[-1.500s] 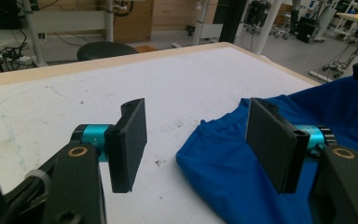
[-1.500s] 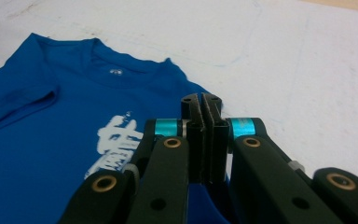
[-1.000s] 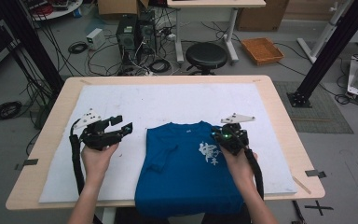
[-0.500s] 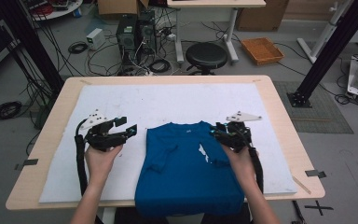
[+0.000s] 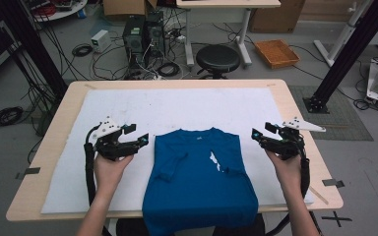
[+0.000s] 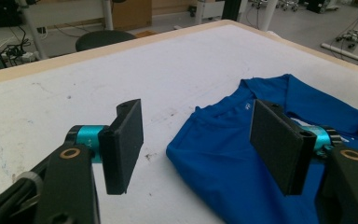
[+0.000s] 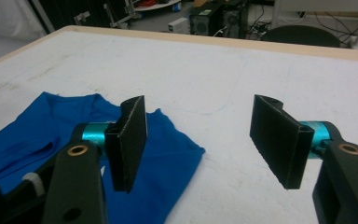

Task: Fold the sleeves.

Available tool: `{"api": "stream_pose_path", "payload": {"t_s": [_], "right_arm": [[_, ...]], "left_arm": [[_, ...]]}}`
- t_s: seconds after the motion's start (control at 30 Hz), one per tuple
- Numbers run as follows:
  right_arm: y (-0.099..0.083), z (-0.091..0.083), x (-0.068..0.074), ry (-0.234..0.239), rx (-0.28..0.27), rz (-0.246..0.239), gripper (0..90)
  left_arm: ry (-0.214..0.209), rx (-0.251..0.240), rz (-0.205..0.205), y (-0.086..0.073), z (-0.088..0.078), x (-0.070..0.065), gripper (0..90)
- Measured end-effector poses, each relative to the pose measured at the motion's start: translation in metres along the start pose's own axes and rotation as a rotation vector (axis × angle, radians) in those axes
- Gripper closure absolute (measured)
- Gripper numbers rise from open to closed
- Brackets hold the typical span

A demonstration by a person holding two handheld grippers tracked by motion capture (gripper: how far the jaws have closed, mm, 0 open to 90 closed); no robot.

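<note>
A: Where is the shirt?

B: On the white mat that covers the surface, at the near middle — its hem hangs over the near edge, its collar points away from the person. Both sleeves are folded in over the body, and a small white print shows right of the shirt's middle.

A: And the left hand-held gripper?

B: Just left of the shirt, near its left shoulder, apart from the cloth. In the left gripper view its jaws stand wide with only bare mat and the shirt's edge seen between them, nothing pinched. They have just opened a little further.

A: The right hand-held gripper?

B: Right of the shirt, well clear of its right shoulder, held over the mat. Its jaws have just been opening — released, with nothing between them. In the right gripper view the pads frame bare white mat, and the folded blue sleeve lies behind the left pad, not touching it.

A: Do the grippers touch the shirt at all?

B: No. Each hand holds its gripper to its own side of the shirt, jaws pointing inward toward it.
</note>
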State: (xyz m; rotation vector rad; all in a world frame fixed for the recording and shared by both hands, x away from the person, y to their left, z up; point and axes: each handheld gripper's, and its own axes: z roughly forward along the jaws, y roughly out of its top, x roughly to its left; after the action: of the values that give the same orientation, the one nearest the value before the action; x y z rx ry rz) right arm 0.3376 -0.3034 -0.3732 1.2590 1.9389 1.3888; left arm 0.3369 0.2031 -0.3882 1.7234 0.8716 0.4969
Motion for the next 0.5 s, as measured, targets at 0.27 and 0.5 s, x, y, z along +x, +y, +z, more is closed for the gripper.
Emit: {"api": "stream_pose_path", "payload": {"t_s": [0.27, 0.5], "right_arm": [[0.0004, -0.0042, -0.0104, -0.02, -0.016, 0.026, 33.7], [-0.0001, -0.006, -0.0112, -0.016, -0.016, 0.03, 34.5]], "left_arm": [[0.014, 0.003, 0.009, -0.0025, -0.0029, -0.0001, 34.6], [0.013, 0.016, 0.008, -0.0039, -0.0015, -0.0014, 34.5]]}}
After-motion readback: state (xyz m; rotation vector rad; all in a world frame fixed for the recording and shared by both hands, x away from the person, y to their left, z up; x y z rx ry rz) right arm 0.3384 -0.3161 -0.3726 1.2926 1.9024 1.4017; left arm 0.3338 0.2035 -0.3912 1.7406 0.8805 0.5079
